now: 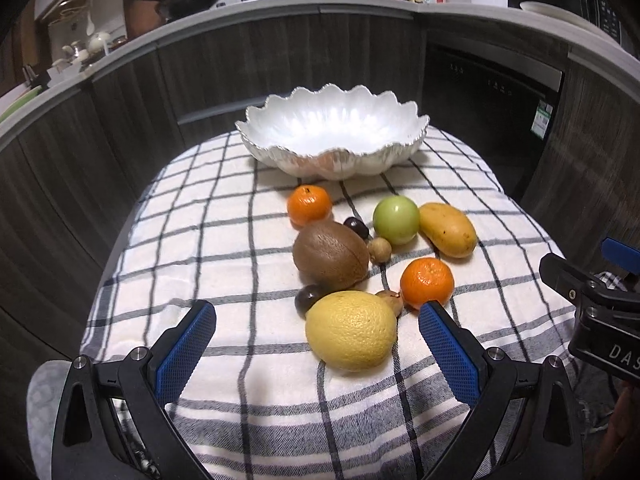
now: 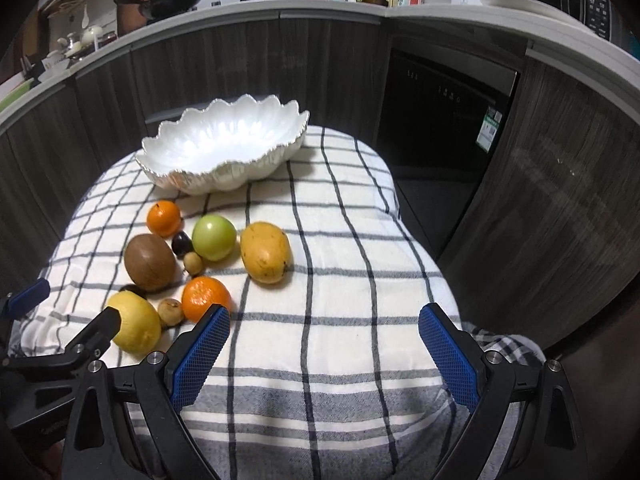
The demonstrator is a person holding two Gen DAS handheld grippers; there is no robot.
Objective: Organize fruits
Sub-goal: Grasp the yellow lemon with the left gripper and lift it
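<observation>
Left wrist view shows a checked cloth (image 1: 224, 216) spread over the worktop, with kitchen cabinets behind it. At the far end of the cloth stands a white scalloped bowl (image 1: 408, 128), with nothing in it. The left tongs (image 1: 316, 320) are spread wide with nothing between the pads, low over the near part of the cloth; the right tongs (image 2: 324, 322) are likewise spread and grip nothing, beside the fruit on its right. All the fruit lies on the cloth in a loose cluster between the bowl and the tongs. Nearest is a yellow lemon (image 1: 352, 330), between the left pads. Behind it lies a brown kiwi (image 1: 330, 254), then a yellow mango (image 1: 448, 230) to the right, and a green apple (image 1: 396, 220) just beside the mango. One orange mandarin (image 1: 427, 282) sits near the lemon, a second mandarin (image 1: 309, 205) just in front of the bowl. Two dark plums (image 1: 357, 227) and two small tan longans (image 1: 379, 250) fill the gaps.
</observation>
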